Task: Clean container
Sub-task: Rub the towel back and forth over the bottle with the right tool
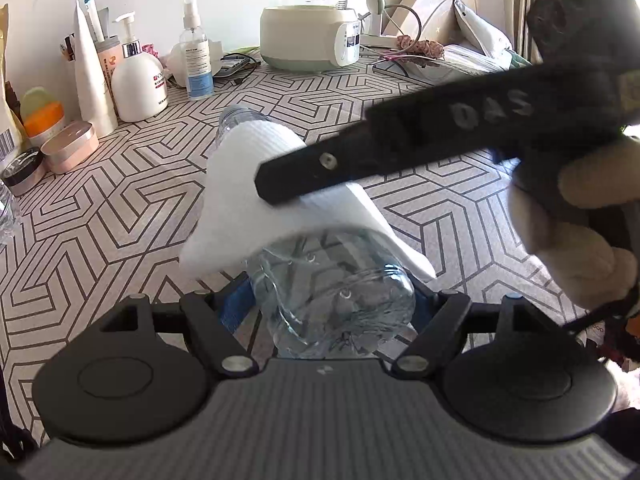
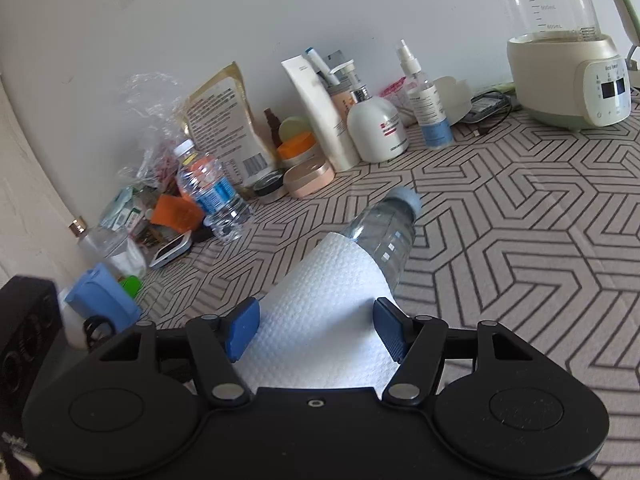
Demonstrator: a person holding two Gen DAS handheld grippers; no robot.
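Covering a table against a white wall, a beige cloth (image 2: 520, 248) printed with dark geometric lines carries a clutter of toiletries: a white pump bottle (image 2: 374, 126) with a red label too small to read, a spray bottle (image 2: 426, 108), and an electric kettle (image 2: 560, 52) whose glass jug is marked 800mL and 900mL. Raised letters reading "DAS" show on the right gripper (image 1: 280, 184) as seen from the left wrist. The left gripper (image 1: 336, 300) clamps the base of a clear plastic bottle (image 2: 384, 236) held above the cloth; the right gripper's blue pads (image 2: 242, 330) press a white paper towel (image 2: 320, 300) around its middle
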